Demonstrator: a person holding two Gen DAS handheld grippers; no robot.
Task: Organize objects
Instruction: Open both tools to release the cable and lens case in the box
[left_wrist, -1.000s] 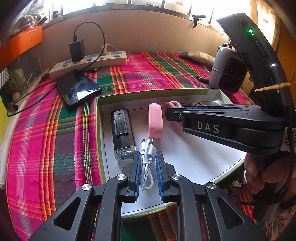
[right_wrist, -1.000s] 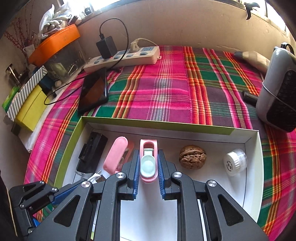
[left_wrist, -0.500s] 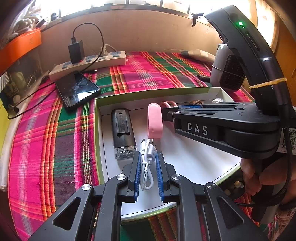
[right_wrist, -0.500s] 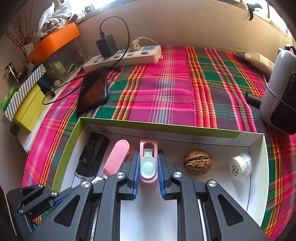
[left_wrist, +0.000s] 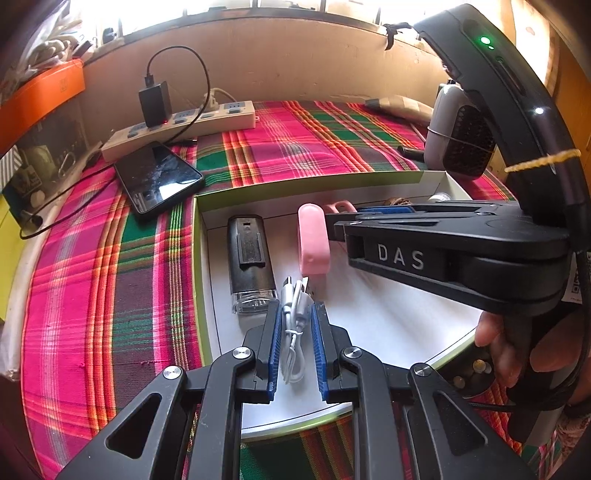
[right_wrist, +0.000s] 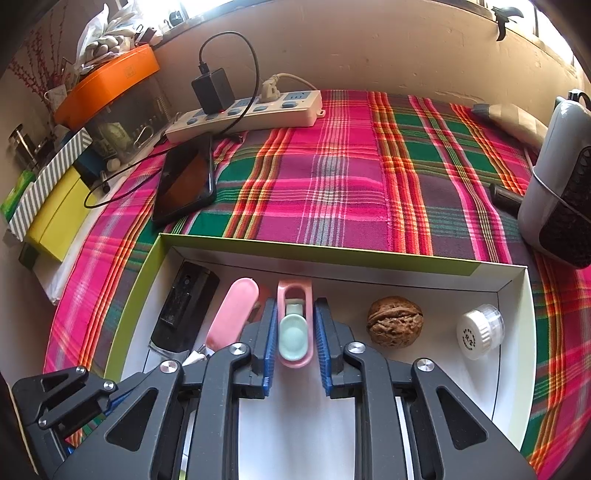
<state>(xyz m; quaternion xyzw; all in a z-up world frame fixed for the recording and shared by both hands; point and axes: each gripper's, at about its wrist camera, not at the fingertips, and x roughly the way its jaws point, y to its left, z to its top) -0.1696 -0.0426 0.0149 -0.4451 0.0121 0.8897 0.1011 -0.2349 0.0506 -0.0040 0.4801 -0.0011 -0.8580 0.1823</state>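
Home, looks like: plaid cloth (right_wrist: 332, 177), power strip (right_wrist: 255, 114) with charging phone (right_wrist: 184, 181) (cluttered windowsill behind).

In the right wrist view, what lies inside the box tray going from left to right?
Black lighter → pink case → pink-and-mint clip, between the right claw's opening pads → walnut → white cap.
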